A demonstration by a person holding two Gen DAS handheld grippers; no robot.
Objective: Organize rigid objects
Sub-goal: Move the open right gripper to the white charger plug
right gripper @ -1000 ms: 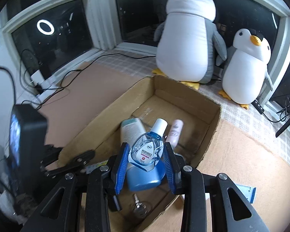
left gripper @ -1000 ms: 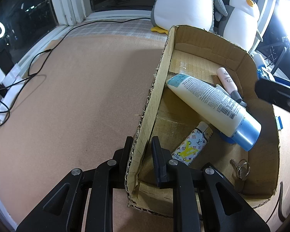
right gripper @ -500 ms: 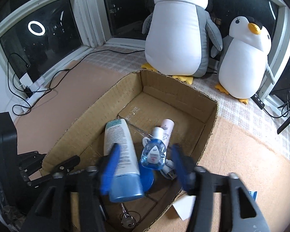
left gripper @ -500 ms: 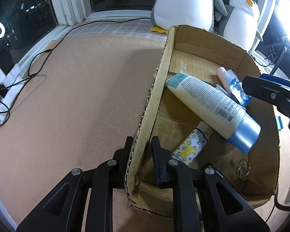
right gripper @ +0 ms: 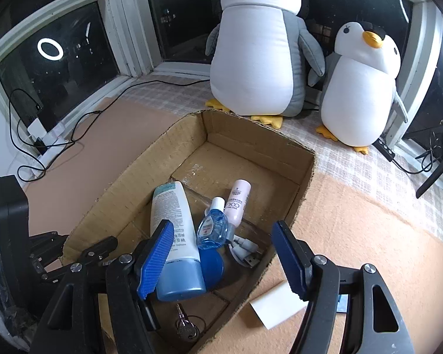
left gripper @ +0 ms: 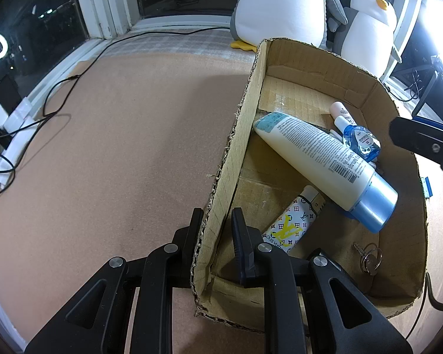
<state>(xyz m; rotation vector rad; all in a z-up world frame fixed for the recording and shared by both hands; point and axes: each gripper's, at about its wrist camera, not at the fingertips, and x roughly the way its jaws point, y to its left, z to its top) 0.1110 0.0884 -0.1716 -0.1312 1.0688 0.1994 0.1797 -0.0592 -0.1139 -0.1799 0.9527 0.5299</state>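
An open cardboard box (left gripper: pixel 239 135) sits on the brown mat. My left gripper (left gripper: pixel 217 236) is shut on its near left wall, one finger outside and one inside. Inside lie a white lotion tube (right gripper: pixel 171 215) with a blue cap, a small blue bottle (right gripper: pixel 214 227), a pink tube (right gripper: pixel 239 203), a patterned lighter (left gripper: pixel 292 224), keys on a ring (right gripper: pixel 186 329) and a white USB cable (right gripper: pixel 245 250). My right gripper (right gripper: pixel 224 258) hovers over the box's near end. Its jaws are opening wide, and its blue pads (right gripper: pixel 159 259) touch nothing. The small blue bottle lies below them.
Two plush penguins (right gripper: pixel 257 59) (right gripper: pixel 360 94) stand on the checked cloth behind the box, by the window. Black cables and a power strip (right gripper: pixel 44 138) lie at the left. A white card (right gripper: pixel 277 303) rests on the mat right of the box.
My right gripper let go of the small blue bottle, which dropped into the box beside the pink tube, and its jaws spread apart. The left gripper kept its hold on the wall.
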